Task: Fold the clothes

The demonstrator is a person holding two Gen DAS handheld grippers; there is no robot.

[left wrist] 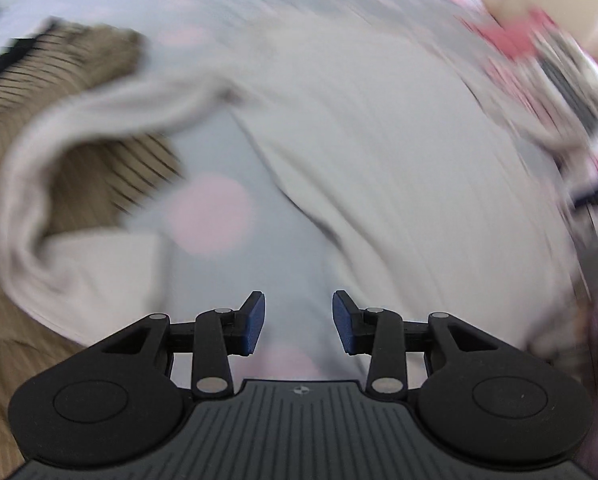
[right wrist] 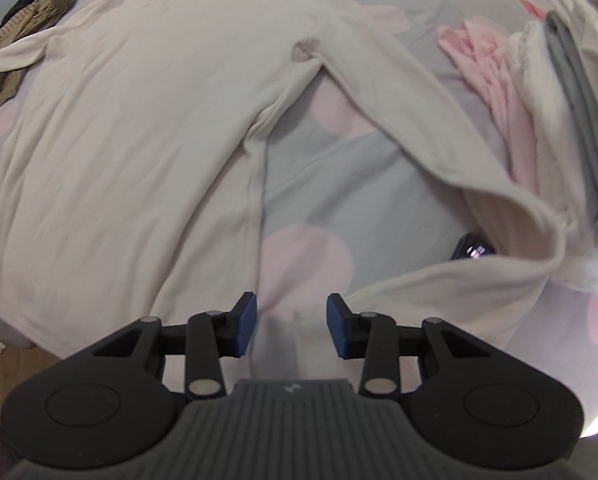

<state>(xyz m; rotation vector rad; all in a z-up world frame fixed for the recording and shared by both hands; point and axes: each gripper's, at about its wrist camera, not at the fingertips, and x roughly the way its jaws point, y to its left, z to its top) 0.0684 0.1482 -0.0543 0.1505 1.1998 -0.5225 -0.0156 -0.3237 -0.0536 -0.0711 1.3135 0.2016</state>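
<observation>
Across the bed sheet [right wrist: 299,184], grey with pink dots, the cream long-sleeved top [right wrist: 131,128] lies spread flat, its body toward the left side and one sleeve [right wrist: 419,128] angled out toward the clothes pile [right wrist: 559,80] at the right edge. Both my tongs are empty: the right gripper [right wrist: 291,326] hangs part-open over the cuff end of that sleeve, and the left gripper [left wrist: 299,322] stands part-open over bare sheet beside the other sleeve [left wrist: 79,128], which loops over a brown striped garment [left wrist: 99,176]. I judge I am at the sleeve-folding step; next each gripper must drop onto a sleeve and pinch it. My left view is badly smeared, so seams and hem are hard to read, and the top's lower hem is cut off behind my tools.
</observation>
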